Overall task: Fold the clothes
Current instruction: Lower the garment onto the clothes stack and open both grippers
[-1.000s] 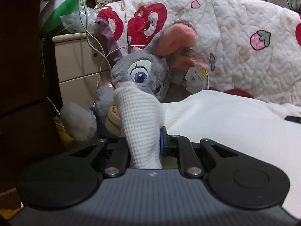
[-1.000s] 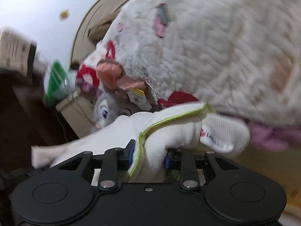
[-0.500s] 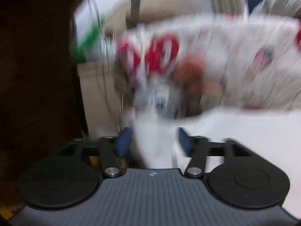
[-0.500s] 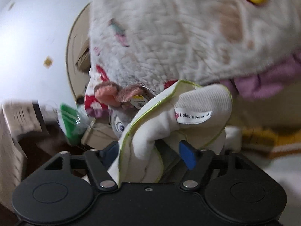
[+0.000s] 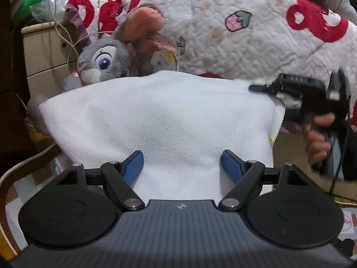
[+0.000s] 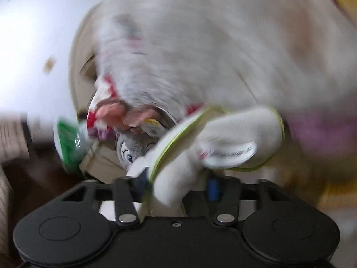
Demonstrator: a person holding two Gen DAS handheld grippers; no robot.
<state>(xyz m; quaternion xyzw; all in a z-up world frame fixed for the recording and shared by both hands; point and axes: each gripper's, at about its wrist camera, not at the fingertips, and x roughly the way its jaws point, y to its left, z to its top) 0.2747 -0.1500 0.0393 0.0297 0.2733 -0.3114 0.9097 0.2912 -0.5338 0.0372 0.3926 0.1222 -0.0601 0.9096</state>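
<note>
Left wrist view: my left gripper [image 5: 181, 164] stands wide open, blue pads clear on either side of the white garment [image 5: 156, 120] and gripping nothing. The garment lies spread as a broad panel across the bed, its far edge against the plush rabbit [image 5: 104, 60] and the strawberry quilt [image 5: 223, 29]. Right wrist view, blurred: my right gripper [image 6: 178, 184] looks pinched on a bunched end of the same garment with green piping and a label; in the left view this tool sits at the garment's right edge. Judgement: waffle knit, light, soft, limp; it will sag and bunch, not slide. Best hold is at corners or the piped hem, both layers together.
</note>
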